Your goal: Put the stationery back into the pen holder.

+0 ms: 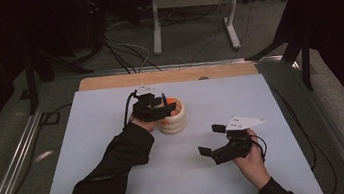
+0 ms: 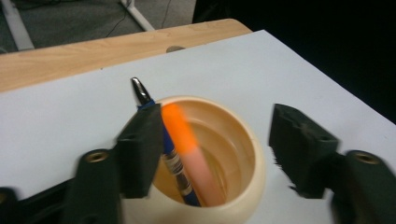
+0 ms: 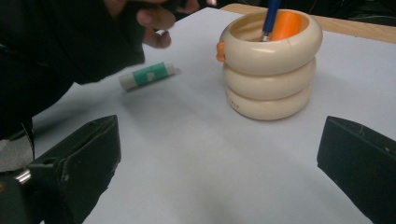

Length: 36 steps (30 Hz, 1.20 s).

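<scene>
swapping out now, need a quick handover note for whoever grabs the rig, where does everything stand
Left tool: jaws open, above the cream holder, pressing on nothing.
Right tool: open, holding nothing, low over the white mat near the holder.
In the holder: orange marker and blue pen, both leaning inside.
On the mat: a white and green glue stick lying beside the holder, under the left arm.
Done: marker and pen are in.
Left, probably: the glue stick goes in the holder too.
</scene>
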Available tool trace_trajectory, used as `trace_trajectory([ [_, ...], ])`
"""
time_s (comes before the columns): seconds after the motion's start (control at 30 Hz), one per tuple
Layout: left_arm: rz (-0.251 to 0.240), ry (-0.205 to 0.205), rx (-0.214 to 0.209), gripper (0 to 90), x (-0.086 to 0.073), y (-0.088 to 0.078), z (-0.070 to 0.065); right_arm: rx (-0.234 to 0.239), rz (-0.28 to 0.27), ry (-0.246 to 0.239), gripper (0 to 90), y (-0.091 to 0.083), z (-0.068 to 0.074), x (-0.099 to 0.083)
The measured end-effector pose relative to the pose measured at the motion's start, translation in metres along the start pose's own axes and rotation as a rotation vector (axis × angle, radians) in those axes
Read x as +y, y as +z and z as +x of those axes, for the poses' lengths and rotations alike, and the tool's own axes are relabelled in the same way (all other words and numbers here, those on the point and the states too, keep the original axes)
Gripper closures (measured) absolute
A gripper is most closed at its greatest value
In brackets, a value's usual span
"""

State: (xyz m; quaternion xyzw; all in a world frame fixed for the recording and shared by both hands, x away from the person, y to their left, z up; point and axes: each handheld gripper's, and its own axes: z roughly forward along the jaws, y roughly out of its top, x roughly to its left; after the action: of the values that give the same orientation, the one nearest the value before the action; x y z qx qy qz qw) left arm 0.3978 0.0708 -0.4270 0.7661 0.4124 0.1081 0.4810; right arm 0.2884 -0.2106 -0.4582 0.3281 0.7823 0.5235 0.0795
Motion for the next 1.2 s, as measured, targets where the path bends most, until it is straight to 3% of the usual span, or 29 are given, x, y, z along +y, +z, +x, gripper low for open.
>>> trace_trajectory([
  [0.07,-0.008,0.009,0.003,25.9,0.001,-0.006,0.0,0.001,0.001,0.001,0.0,0.0,0.0,0.0],
  [0.13,-0.013,0.017,-0.027,17.7,0.001,-0.011,0.001,0.002,0.0,0.001,0.0,0.0,0.0,0.0],
  [0.27,-0.031,0.018,-0.038,14.0,0.002,-0.023,0.005,0.002,0.0,0.003,0.0,0.0,0.001,0.0],
  [0.4,-0.037,0.038,-0.051,2.8,0.003,-0.033,0.007,0.004,-0.005,0.004,0.0,-0.001,0.001,0.0],
  [0.53,-0.036,0.045,-0.074,1.3,0.001,-0.044,0.008,0.007,-0.005,0.006,0.0,-0.001,0.001,0.0],
  [0.8,-0.055,0.062,-0.072,1.3,-0.004,-0.061,0.013,0.013,-0.009,0.007,0.0,-0.002,0.002,0.001],
  [1.2,-0.082,0.037,-0.012,1.6,-0.028,-0.093,0.032,0.013,-0.012,0.007,0.0,-0.002,0.004,0.002],
])
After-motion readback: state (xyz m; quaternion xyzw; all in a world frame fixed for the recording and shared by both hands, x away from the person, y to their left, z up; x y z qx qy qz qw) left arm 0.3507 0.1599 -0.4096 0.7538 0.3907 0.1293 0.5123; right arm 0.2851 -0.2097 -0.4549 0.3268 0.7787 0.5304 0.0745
